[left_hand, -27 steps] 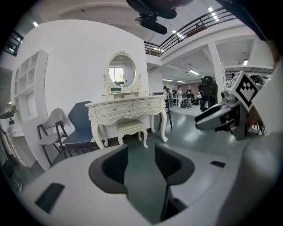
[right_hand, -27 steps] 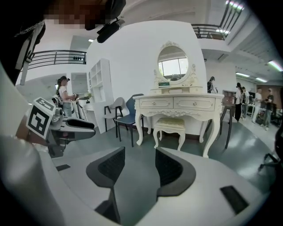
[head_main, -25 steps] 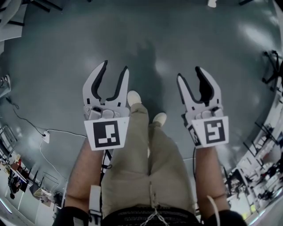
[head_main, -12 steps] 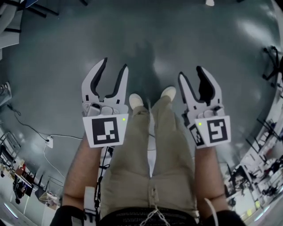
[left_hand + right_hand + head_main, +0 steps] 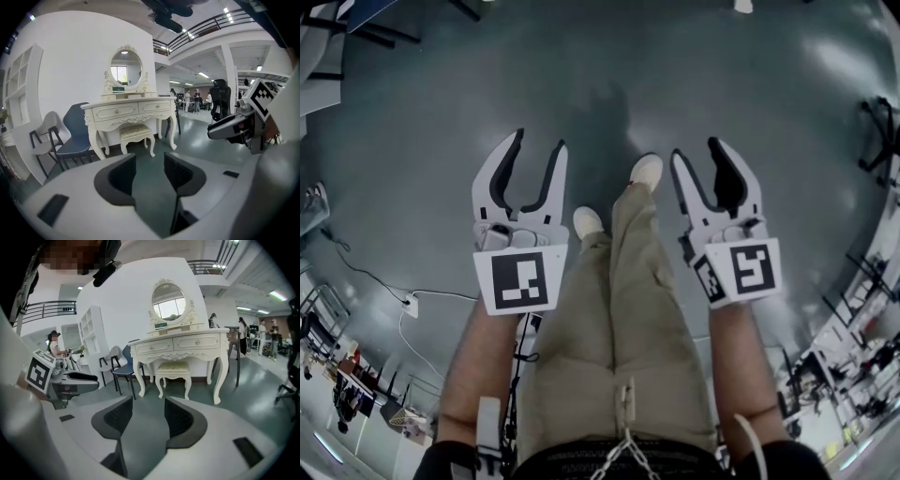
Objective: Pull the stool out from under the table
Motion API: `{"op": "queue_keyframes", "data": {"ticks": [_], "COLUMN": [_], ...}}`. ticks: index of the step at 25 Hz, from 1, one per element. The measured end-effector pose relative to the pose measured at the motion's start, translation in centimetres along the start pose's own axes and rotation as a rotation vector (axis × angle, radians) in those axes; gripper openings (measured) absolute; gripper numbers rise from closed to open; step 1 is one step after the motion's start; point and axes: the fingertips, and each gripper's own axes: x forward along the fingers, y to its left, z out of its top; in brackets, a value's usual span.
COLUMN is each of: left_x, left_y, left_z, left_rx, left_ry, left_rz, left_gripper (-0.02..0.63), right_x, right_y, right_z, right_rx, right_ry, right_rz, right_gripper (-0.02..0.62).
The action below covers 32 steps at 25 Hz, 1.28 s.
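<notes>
Left hand-held gripper [image 5: 149, 161] and right hand-held gripper [image 5: 147, 404] gape empty — the cream, cushioned, curvy-legged stool [image 5: 173, 369] sits under the table [image 5: 178, 344].

No legible text anywhere. Small plaque [image 5: 161, 325] below mirror [image 5: 168, 302] too small to read.

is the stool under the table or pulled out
Under the table: the stool stands upright between the dressing table legs, below its drawers.
</notes>
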Motion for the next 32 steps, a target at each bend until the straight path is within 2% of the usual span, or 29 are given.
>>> {"op": "queue_keyframes", "data": {"ticks": [5,11,16,21,24,27,32], "left_x": [0.4,0.6,0.3,0.8,0.9,1.1,0.7], "left_y": [0.2,-0.7,-0.9,-0.2,0.2,0.4,-0.2], "left_z": [-0.4,-0.6,-1.1,-1.2,-1.3,-1.2,-1.6], "left_rx": [-0.081,-0.057,0.063,0.035,-0.034,-0.038,-0.014], "left_ry": [0.002,-0.005,0.001,0.000,0.003,-0.003,0.019], "left_rz": [0.020,0.035,0.040,0.070,0.098,0.117,0.096], "left_gripper": [0.173,0.173,0.173,0.173,0.173,0.173,0.173], "right_x": [0.1,0.4,0.7,1.3,1.5,1.6,1.1], "right_y": [0.6,0.6,1.2,1.5,1.9,1.5,0.5], "right_z": [0.3,0.0,-0.6,-0.9,-1.2,-1.1,-1.0], "right_rx": [-0.013,-0.028,-0.022,-0.020,-0.043,-0.060,-0.006], "right_ry": [-0.003,0.011,0.021,0.015,0.020,0.019,0.016], "right_rz": [0.021,0.066,0.095,0.133,0.166,0.183,0.159], "right_gripper": [0.195,0.195,0.195,0.195,0.195,0.195,0.195]}}
